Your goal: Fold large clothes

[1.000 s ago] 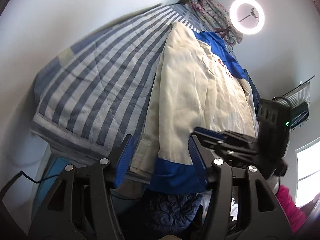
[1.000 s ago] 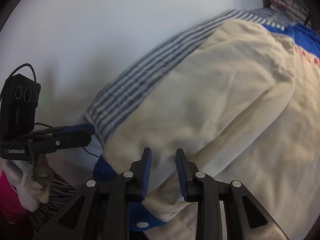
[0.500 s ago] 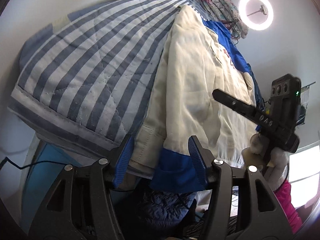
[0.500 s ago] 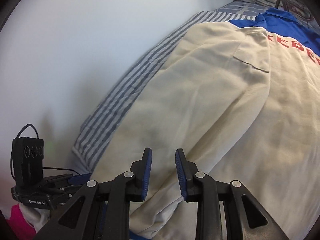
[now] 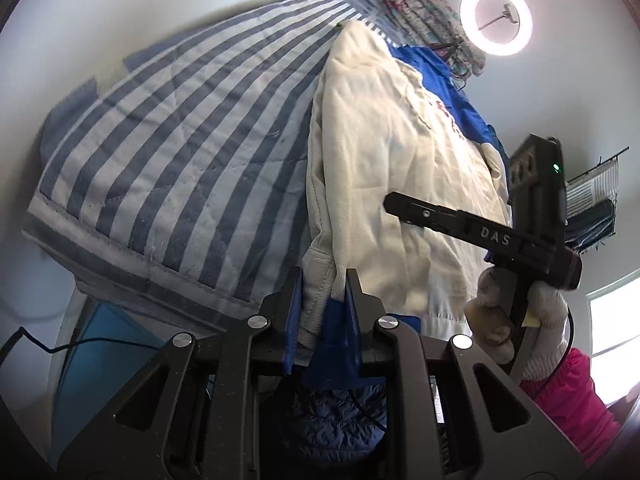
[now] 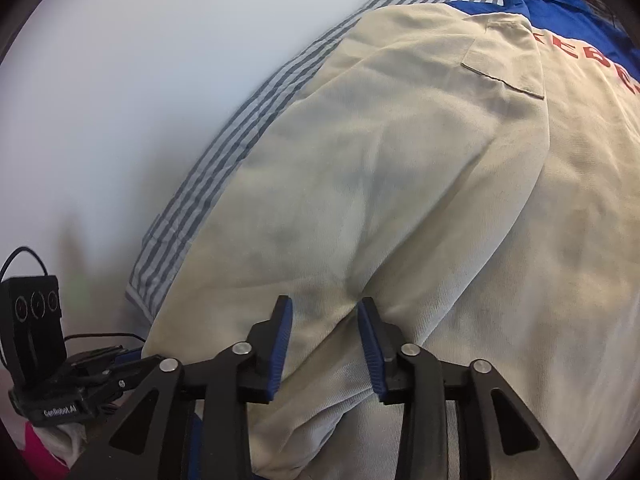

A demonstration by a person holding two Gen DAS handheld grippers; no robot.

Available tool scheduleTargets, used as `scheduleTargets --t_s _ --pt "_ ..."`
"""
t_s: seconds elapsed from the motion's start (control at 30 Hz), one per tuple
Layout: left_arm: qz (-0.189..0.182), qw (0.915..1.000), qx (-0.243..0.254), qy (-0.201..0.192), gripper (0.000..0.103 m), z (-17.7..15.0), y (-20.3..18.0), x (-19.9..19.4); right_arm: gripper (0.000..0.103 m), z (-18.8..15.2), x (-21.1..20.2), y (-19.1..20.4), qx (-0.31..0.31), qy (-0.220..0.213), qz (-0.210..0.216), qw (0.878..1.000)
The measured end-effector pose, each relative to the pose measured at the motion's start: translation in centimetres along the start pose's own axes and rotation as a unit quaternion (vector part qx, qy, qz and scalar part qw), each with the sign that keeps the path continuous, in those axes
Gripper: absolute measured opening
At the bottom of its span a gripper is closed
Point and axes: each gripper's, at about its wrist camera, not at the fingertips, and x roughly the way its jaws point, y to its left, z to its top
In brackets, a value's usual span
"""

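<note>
A large cream jacket (image 5: 384, 168) with blue yoke, blue cuff and red letters lies lengthwise on a striped bed quilt (image 5: 180, 148). My left gripper (image 5: 320, 300) is shut on the jacket's near hem, with cream ribbing and the blue cuff (image 5: 334, 344) between its fingers. My right gripper (image 6: 325, 332) is open, its fingers straddling a raised fold of the cream sleeve (image 6: 360, 208). In the left wrist view the right gripper (image 5: 480, 232) hovers over the jacket's right side. The left gripper's body (image 6: 60, 384) shows at the lower left of the right wrist view.
A patterned cloth bundle (image 5: 424, 12) lies at the bed's far end under a ring light (image 5: 496, 24). A dark blue quilted garment (image 5: 340, 424) hangs below the bed's near edge. A wire rack (image 5: 592, 200) is at right. A white wall (image 6: 140, 100) runs along the bed.
My left gripper has closed from wide open onto the jacket's hem and cuff. My right gripper has opened a little and moved down onto the sleeve fold.
</note>
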Motion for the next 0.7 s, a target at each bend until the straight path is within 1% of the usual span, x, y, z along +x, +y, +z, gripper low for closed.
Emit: scheduleTargets --t_s 0.1,0.13,0.17,0.3,0.37,0.43,0.6,0.7 --pt "-0.009 0.9999 0.009 -0.007 0.017 0.0 -0.8 -0.3 0.052 0.5 -0.7 0.1 0.010 -0.003 0.005 1.000" --pt "-0.009 0.9998 0.013 -0.009 0.017 0.0 -1.2 -0.4 0.059 1.0 -1.0 0.4 0.009 -0.007 0.003 1.000" --pt "-0.010 0.9997 0.017 -0.011 0.017 0.1 -1.5 -0.4 0.065 1.5 -1.3 0.6 0.008 -0.010 0.002 1.000" --pt "-0.015 0.9992 0.034 -0.015 0.017 0.2 -2.9 -0.4 0.067 4.1 -1.8 1.9 -0.001 -0.019 0.004 1.000" --pt "-0.019 0.9989 0.039 -0.015 0.017 0.2 -3.4 -0.3 0.067 5.5 -1.4 3.0 -0.013 -0.016 -0.004 1.000" --pt "-0.021 0.9987 0.044 -0.014 0.016 0.3 -3.9 -0.2 0.067 6.6 -0.9 4.2 -0.027 -0.013 -0.019 0.999" --pt "-0.027 0.9983 0.050 -0.015 0.016 0.4 -4.6 0.0 0.067 10.0 0.8 5.8 -0.051 -0.020 -0.072 0.996" --pt "-0.030 0.9980 0.055 -0.014 0.016 0.6 -5.1 0.3 0.067 11.5 2.7 6.2 -0.053 -0.004 -0.087 0.995"
